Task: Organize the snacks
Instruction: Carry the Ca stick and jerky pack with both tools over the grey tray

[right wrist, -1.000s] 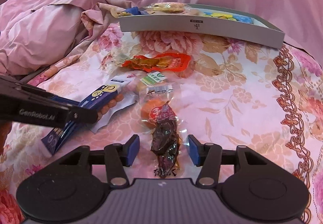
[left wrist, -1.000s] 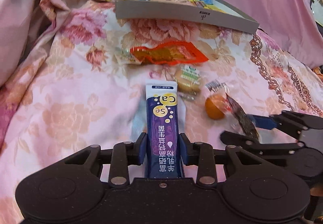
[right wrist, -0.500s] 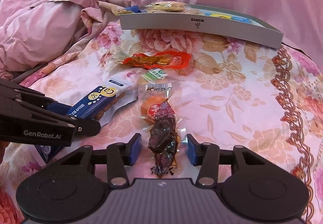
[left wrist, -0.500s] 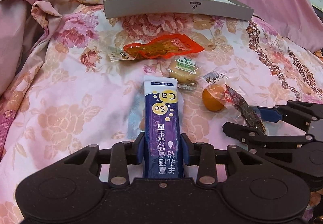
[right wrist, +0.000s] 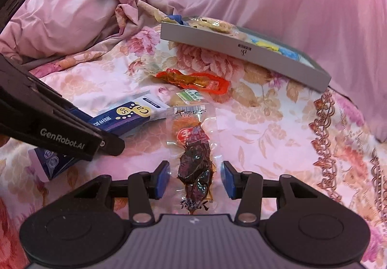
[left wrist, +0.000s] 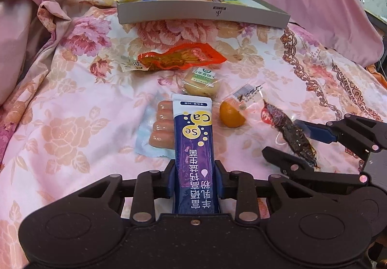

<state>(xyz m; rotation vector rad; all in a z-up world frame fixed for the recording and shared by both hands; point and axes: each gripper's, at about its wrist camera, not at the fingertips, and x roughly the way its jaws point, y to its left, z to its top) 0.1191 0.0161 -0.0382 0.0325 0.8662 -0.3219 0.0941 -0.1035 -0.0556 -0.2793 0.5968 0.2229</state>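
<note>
Left fingers (left wrist: 169, 179) clamped on sachet (left wrist: 193, 148)

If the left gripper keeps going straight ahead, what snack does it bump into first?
The left gripper, shut on the purple powder sachet, would probably meet the clear-wrapped yellow cake with a green label first, just past the sachet's tip; depth is hard to judge.

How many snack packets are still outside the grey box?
6: blue sachet in the left gripper, sausage pack beside it, red pack, cake, orange snack, dark packet between right pads. More may be hidden.
</note>
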